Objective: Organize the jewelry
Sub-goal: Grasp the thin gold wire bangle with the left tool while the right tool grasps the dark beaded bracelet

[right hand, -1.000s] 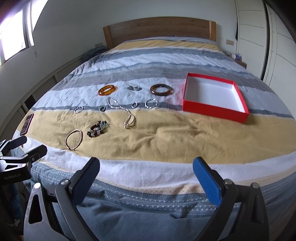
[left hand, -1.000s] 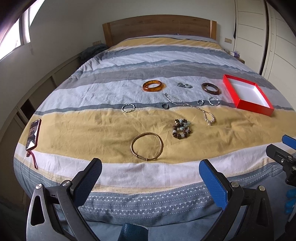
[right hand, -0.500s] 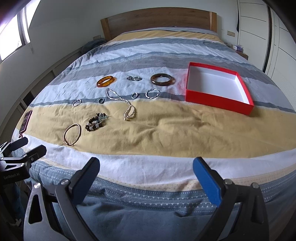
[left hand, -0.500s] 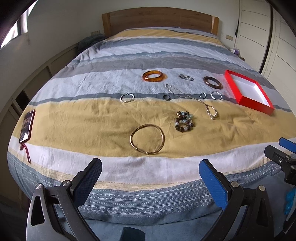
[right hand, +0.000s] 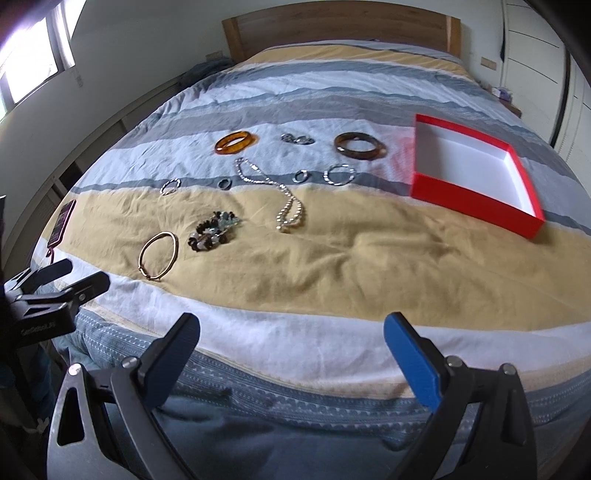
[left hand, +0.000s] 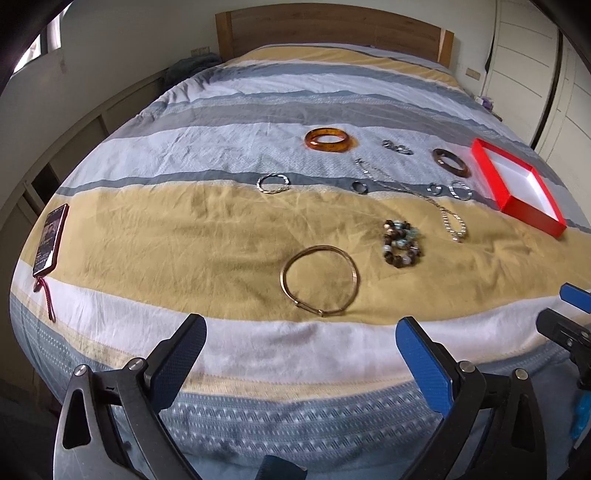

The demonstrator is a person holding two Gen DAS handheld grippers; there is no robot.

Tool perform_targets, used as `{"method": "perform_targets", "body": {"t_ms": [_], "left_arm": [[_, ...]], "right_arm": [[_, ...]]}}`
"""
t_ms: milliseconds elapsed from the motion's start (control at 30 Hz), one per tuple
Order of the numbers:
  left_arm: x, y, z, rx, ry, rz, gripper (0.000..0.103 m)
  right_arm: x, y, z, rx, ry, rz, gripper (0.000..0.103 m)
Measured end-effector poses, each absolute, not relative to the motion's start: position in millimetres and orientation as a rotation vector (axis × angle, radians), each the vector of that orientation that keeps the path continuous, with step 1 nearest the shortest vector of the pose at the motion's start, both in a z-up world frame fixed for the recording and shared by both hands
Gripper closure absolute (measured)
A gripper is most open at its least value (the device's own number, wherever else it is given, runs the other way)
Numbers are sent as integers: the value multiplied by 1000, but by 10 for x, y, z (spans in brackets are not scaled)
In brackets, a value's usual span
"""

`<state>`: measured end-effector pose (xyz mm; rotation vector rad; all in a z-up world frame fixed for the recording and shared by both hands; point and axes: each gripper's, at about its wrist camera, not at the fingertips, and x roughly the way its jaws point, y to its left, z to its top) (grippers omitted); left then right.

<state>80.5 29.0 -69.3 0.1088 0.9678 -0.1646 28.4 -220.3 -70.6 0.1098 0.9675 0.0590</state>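
Jewelry lies spread on the striped bed. A gold hoop necklace (left hand: 319, 280) (right hand: 159, 255) is nearest, with a beaded bracelet (left hand: 402, 242) (right hand: 214, 229) beside it. Further back lie a silver chain (left hand: 424, 192) (right hand: 273, 188), an amber bangle (left hand: 328, 139) (right hand: 236, 142), a brown bangle (left hand: 451, 161) (right hand: 360, 146) and several small silver rings. An open red box (left hand: 517, 186) (right hand: 476, 168) with a white inside sits at the right. My left gripper (left hand: 300, 345) is open and empty above the bed's foot. My right gripper (right hand: 291, 341) is open and empty too.
A phone (left hand: 51, 240) with a red strap lies at the bed's left edge. A wooden headboard (left hand: 332, 29) stands at the back. White wardrobe doors (left hand: 532, 55) line the right wall. Low shelving runs along the left wall.
Both grippers have moved forward over the bed's foot and tilted down, so the jewelry and box appear closer and lower. Both stay open.
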Motion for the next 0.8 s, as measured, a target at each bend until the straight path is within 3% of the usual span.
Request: {"method": "perform_targets", "body": {"t_ms": [167, 400, 567, 633, 800], "left_arm": [[1058, 416, -856, 96, 1018, -145, 20], [1275, 487, -1026, 81, 1058, -146, 31], [1423, 475, -1163, 77, 1090, -172, 45], [1479, 470, -1228, 72, 1105, -184, 47], [1581, 439, -1390, 91, 1132, -194, 48]], "right_arm": [[439, -2123, -759, 106, 992, 102, 3], [735, -1920, -845, 101, 1018, 188, 6], [990, -1775, -974, 119, 1053, 243, 14], [1115, -1723, -1029, 128, 1068, 255, 21], [1392, -1574, -1179, 141, 1103, 293, 25]]}}
